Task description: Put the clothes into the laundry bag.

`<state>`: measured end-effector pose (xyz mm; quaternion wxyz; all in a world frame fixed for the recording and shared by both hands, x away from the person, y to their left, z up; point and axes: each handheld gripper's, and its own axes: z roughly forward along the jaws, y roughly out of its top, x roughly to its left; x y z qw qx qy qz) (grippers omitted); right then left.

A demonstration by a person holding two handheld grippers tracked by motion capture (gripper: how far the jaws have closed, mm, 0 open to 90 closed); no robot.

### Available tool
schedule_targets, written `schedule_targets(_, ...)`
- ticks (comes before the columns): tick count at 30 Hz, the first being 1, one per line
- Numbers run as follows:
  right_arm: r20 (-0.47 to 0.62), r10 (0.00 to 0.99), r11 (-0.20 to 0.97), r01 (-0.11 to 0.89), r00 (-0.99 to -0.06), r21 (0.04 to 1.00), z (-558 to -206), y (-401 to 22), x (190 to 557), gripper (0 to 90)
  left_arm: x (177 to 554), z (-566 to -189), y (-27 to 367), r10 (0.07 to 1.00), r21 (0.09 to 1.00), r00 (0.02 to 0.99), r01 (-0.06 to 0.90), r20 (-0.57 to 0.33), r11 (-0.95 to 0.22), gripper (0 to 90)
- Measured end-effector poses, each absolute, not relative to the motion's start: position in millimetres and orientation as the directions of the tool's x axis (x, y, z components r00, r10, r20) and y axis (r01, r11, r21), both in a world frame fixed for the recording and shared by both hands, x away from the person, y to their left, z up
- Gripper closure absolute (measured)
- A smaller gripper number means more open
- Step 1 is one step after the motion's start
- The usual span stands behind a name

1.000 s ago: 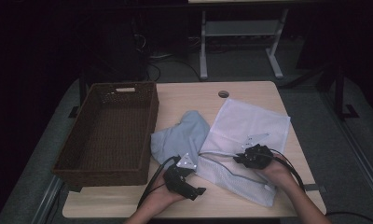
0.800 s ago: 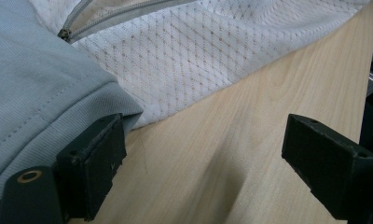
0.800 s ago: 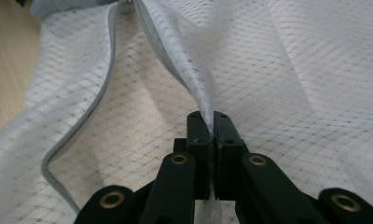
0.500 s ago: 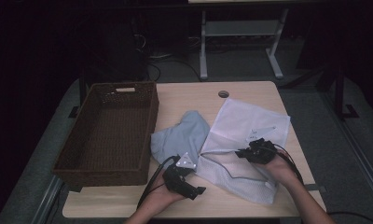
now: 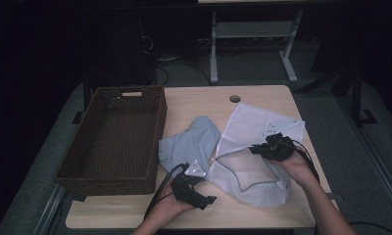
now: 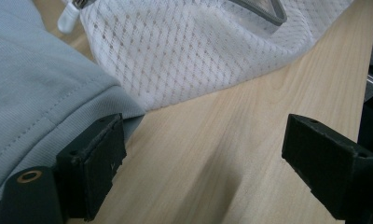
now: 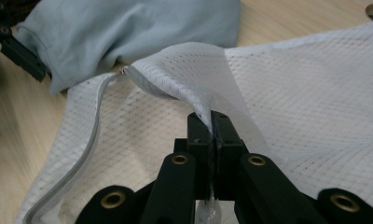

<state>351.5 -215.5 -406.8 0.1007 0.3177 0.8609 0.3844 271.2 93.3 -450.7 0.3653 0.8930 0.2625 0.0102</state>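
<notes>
Wooden desk point(image 5: 262, 98): my right gripper point(image 5: 274, 147) pinches the mesh bag's point(image 5: 262, 129) flap near the right edge; my left gripper point(image 5: 196, 191), spread, sits just beside the blue garment point(image 5: 191, 142).

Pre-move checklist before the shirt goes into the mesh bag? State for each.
1. Right gripper shut on the mesh bag top layer: ok, mesh pinched between the jaws and lifted.
2. Bag mouth open: ok, the zipper edge gapes in the high view; whether wide enough for the shirt, cannot tell.
3. Left gripper ready to grasp: ok, jaws stand open with nothing between them.
4. Shirt gripped: not ok, it lies on the table beside the left jaw, loose.
5. Shirt clear of the bag: cannot tell, their edges meet near the zipper pull.
6. Basket out of the way: ok, it sits left of the shirt.
</notes>
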Motion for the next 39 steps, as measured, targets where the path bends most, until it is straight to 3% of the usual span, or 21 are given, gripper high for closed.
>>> schedule_targets(19, 0.073, 0.643, 0.419, 0.429, -0.763, 0.800, -368.4, -218.9, 369.5, 87.1, 276.0, -445.7, 102.0, 0.506, 0.681, 0.848, 0.463, -0.156, -0.567, 13.3)
schedule_targets(39, 0.094, 0.660, 0.411, 0.463, -0.746, 0.785, -373.6, -231.9, 375.2, 87.0, 313.5, -413.0, 102.6, 0.632, 0.699, 0.771, 0.493, -0.075, -0.519, 14.1)
